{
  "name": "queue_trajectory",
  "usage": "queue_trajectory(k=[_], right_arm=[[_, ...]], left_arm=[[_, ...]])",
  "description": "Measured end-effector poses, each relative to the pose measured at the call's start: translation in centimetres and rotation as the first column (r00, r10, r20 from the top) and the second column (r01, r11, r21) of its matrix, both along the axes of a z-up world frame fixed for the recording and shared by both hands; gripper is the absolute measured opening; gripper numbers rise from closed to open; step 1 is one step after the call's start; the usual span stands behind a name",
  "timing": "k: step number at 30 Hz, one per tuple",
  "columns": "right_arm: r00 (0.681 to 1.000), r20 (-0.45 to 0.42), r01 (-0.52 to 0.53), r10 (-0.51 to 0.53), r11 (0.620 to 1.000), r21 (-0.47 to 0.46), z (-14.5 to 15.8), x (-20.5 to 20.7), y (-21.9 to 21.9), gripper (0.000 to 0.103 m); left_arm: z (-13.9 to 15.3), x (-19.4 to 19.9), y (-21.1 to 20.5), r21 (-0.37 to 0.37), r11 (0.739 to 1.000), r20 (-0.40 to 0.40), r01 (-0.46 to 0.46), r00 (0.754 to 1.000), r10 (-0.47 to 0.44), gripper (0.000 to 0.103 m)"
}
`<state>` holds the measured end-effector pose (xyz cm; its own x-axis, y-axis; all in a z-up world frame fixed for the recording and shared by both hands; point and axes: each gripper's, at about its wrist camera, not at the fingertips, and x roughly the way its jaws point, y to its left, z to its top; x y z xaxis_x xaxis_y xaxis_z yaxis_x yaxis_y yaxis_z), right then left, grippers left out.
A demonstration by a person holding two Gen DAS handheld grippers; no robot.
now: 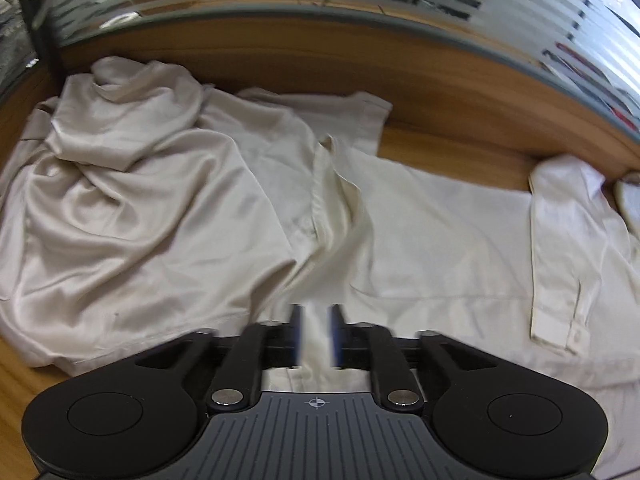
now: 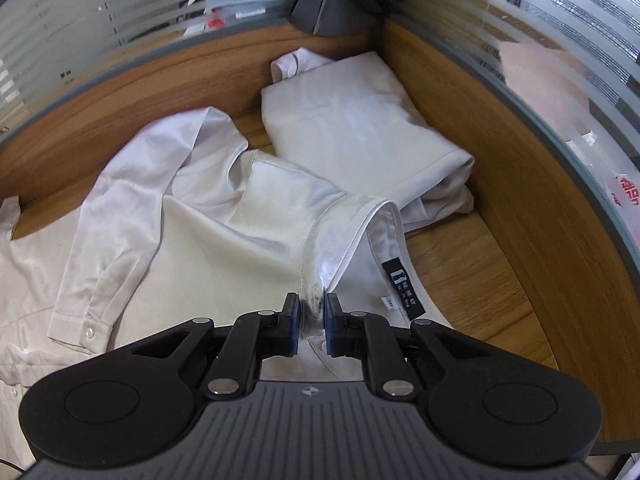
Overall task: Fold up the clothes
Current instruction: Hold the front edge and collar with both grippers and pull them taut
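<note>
A white long-sleeved shirt point(image 1: 460, 240) lies spread over the wooden desk point(image 1: 440, 148), one sleeve folded across it with the cuff point(image 1: 556, 328) toward me. A raised, blurred fold of it point(image 1: 332, 216) stands ahead of my left gripper point(image 1: 316, 312), whose blue pads stand apart with only cloth below the gap. In the right wrist view the same shirt point(image 2: 224, 232) is lifted near its collar point(image 2: 376, 232), beside a black label point(image 2: 402, 288). My right gripper point(image 2: 312, 300) is shut on a bunched pinch of that fabric.
A crumpled beige satin garment point(image 1: 132, 200) covers the desk's left part. A folded white garment point(image 2: 360, 132) lies in the far right corner. Wooden partition walls topped by frosted striped glass point(image 2: 560, 80) enclose the desk at the back and right.
</note>
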<state>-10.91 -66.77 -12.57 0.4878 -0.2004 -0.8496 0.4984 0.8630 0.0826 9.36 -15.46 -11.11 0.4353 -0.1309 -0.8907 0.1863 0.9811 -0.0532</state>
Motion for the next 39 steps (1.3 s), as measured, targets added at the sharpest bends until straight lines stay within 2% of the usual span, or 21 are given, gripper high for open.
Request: queue_trajectory(k=[1,3,5,9,13,15,16,17,23,30,34,39], right_arm=[[1.0,-0.005,-0.003,0.003,1.0,-0.001,-0.2,0.1,0.1,0.014],[1.0,-0.011,-0.006,0.006,1.0,-0.001,-0.5,0.3,0.2,0.014],[1.0,-0.017,-0.005,0.005,1.0,0.001,-0.7,0.3,0.2,0.014],[1.0,-0.029,-0.002,0.002,1.0,0.005,-1.2,0.4,0.3,0.014],[0.999,-0.04,-0.001,0.001,1.0,0.008,-1.4,0.5,0.3,0.014],[0.999,-0.043,-0.001,0.001,1.0,0.007,-1.4,0.6,0.2,0.014],[0.999,-0.042,0.0,0.001,1.0,0.009,-1.4,0.6,0.2,0.014],[0.999,-0.041,0.0,0.001,1.0,0.01,-1.4,0.6,0.2,0.014],[1.0,-0.017,-0.006,0.006,1.0,0.002,-0.4,0.7,0.3,0.014],[1.0,0.009,0.0,0.0,1.0,0.007,1.3,-0.3,0.2,0.014],[1.0,0.009,-0.007,0.007,1.0,0.013,1.7,-0.9,0.5,0.014],[1.0,-0.018,-0.005,0.005,1.0,0.026,0.6,-1.4,0.9,0.014]], left_arm=[[-0.6,-0.2,-0.1,0.002,1.0,-0.012,0.009,1.0,-0.009,0.045],[-1.7,-0.8,-0.2,0.001,1.0,-0.032,0.031,0.999,-0.031,0.049],[-2.9,-1.5,-0.3,-0.001,0.999,-0.05,0.05,0.997,-0.05,0.06],[-5.1,-2.1,-0.7,0.016,0.999,-0.085,0.036,0.996,-0.034,0.06],[-6.3,-2.2,-0.9,0.016,1.0,-0.078,0.021,0.997,-0.019,0.058],[-6.1,-2.3,-1.1,0.014,0.999,-0.053,0.03,0.998,-0.029,0.036],[-6.0,-2.3,-1.3,0.009,0.999,-0.047,0.035,0.998,-0.034,0.019],[-5.9,-2.2,-1.4,0.004,0.999,-0.04,0.037,0.999,-0.037,0.017],[-3.1,-1.7,-1.6,-0.027,0.999,0.005,0.03,1.0,-0.03,0.016],[-0.1,-2.1,-1.5,-0.018,0.998,-0.03,0.064,0.997,-0.065,0.016],[0.7,-2.4,-1.1,-0.03,0.997,-0.083,0.073,0.994,-0.076,0.016],[-0.6,-2.4,-0.8,-0.003,0.998,-0.17,0.067,0.983,-0.067,0.016]])
